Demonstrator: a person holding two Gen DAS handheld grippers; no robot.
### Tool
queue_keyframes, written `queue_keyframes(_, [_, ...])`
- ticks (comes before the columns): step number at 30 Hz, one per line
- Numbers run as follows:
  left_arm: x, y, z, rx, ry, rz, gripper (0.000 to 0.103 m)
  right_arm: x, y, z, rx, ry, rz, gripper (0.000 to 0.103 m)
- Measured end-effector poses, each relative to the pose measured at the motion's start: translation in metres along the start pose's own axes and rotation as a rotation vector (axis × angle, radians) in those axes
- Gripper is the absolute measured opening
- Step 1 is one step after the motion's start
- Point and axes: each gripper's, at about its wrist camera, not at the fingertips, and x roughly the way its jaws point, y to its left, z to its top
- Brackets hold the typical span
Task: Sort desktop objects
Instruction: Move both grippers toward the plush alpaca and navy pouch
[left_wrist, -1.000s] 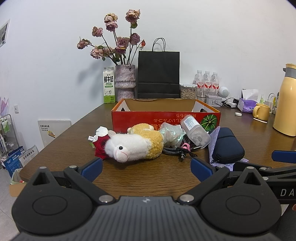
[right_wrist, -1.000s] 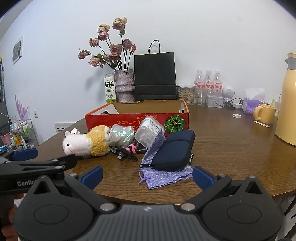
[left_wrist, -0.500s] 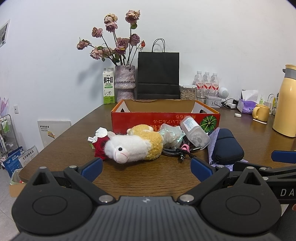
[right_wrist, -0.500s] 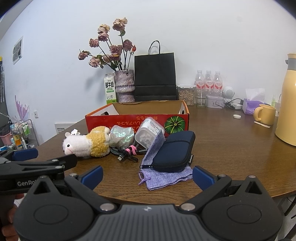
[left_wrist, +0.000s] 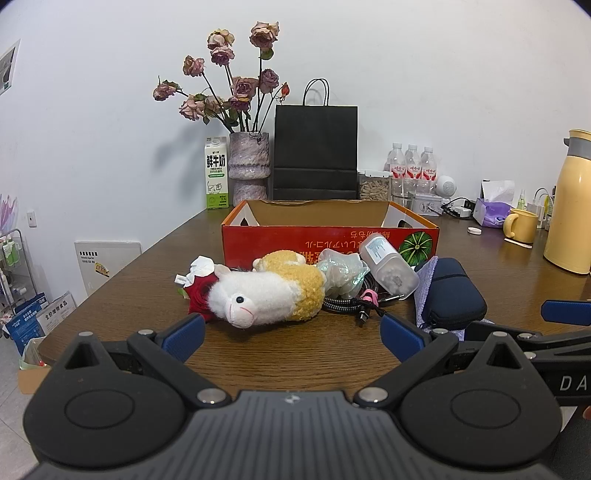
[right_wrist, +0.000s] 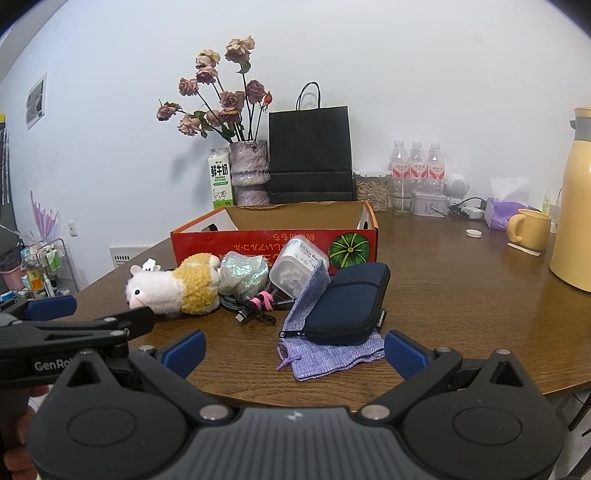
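L gripper (left_wrist: 291, 338) released, empty | R gripper (right_wrist: 293, 350) released, empty | plush alpaca (left_wrist: 269, 291) near red box (left_wrist: 328, 240)

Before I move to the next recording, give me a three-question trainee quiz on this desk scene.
1. True or false: the red box already holds the plush sheep.
2. What does the navy case rest on? A) purple pouch B) milk carton C) yellow mug
3. Fill in: both the left gripper and right gripper are ____.

Key: 1 false, the sheep lies on the table in front of the box; 2 A, the purple pouch; 3 open.
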Motion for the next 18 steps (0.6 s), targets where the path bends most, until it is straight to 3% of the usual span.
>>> queue_keyframes(18, [0.0020, 0.0006, 0.0031, 0.008, 0.001, -0.019, 0.103, 0.0024, -0.0011, 0.0017, -0.002, 0.008, 0.009, 0.103])
